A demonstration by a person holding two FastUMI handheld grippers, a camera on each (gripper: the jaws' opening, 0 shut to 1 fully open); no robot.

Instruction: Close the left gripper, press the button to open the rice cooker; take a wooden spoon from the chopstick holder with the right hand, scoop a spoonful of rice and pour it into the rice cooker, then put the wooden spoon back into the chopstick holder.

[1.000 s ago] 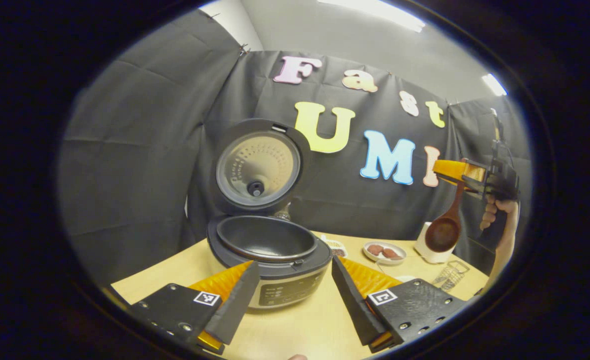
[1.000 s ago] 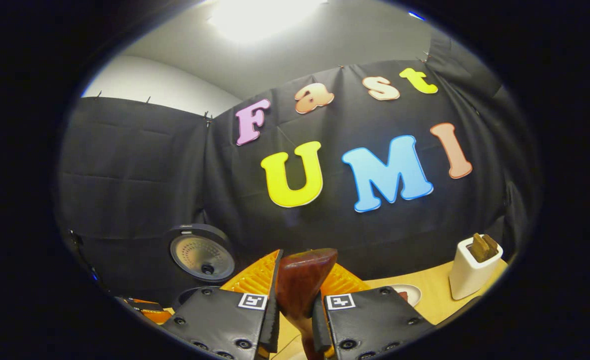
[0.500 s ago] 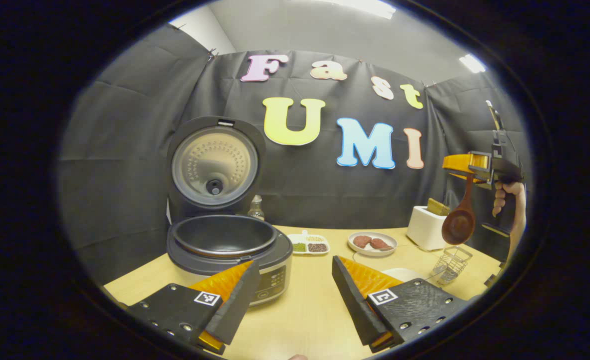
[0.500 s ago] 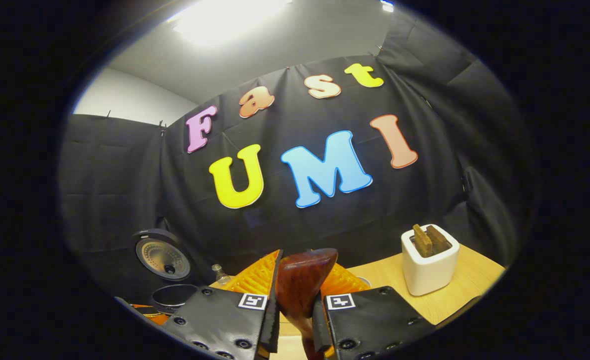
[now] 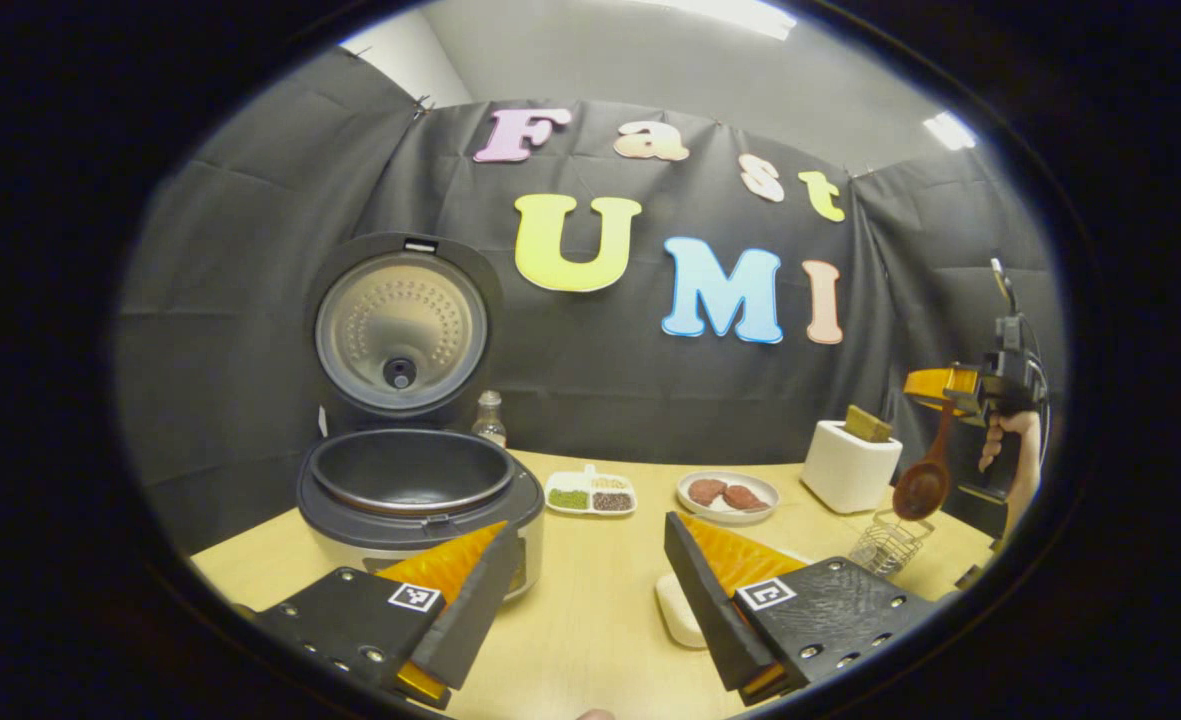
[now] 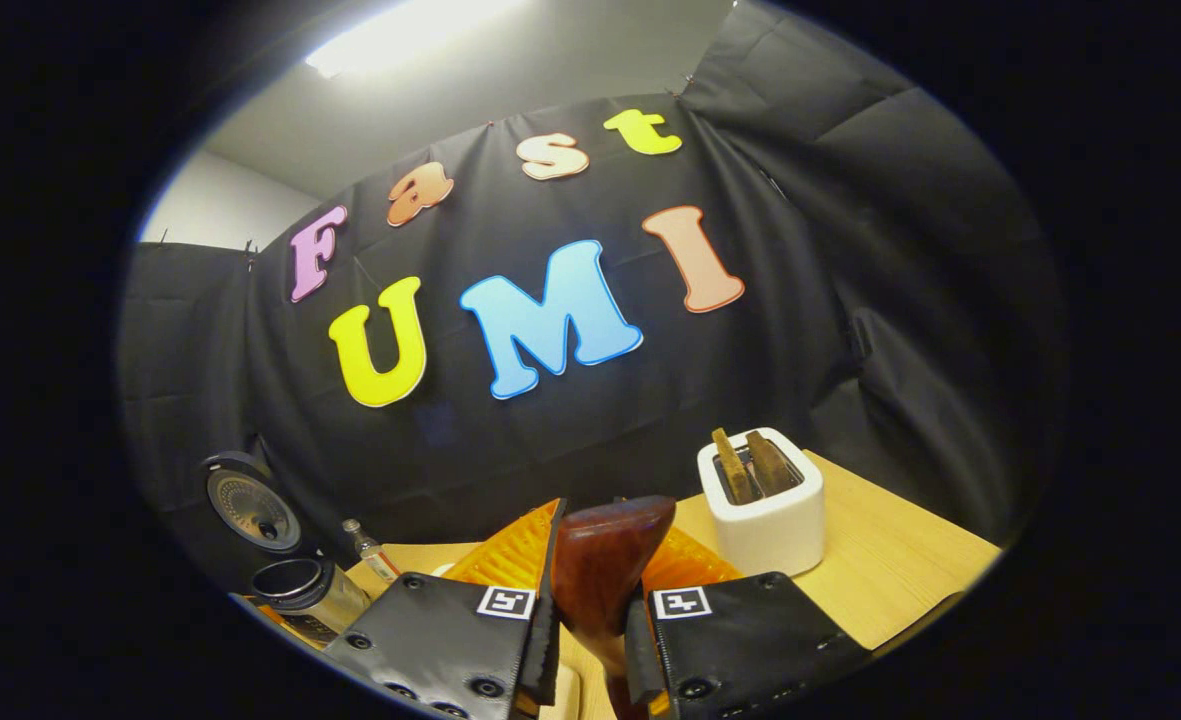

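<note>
Bright ceiling lights, glare overhead, fisheye-warped edges

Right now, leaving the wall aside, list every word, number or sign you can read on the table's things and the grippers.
No text can be read.
On the rice cooker: front panel mostly hidden, unreadable.
On the bottle: label too small.
On the left gripper and right gripper: square patterned markers, no letters.

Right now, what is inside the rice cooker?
The rice cooker stands open with its lid up. Its dark inner pot looks empty on the far wall that shows; the bottom is hidden behind the near rim.
</note>
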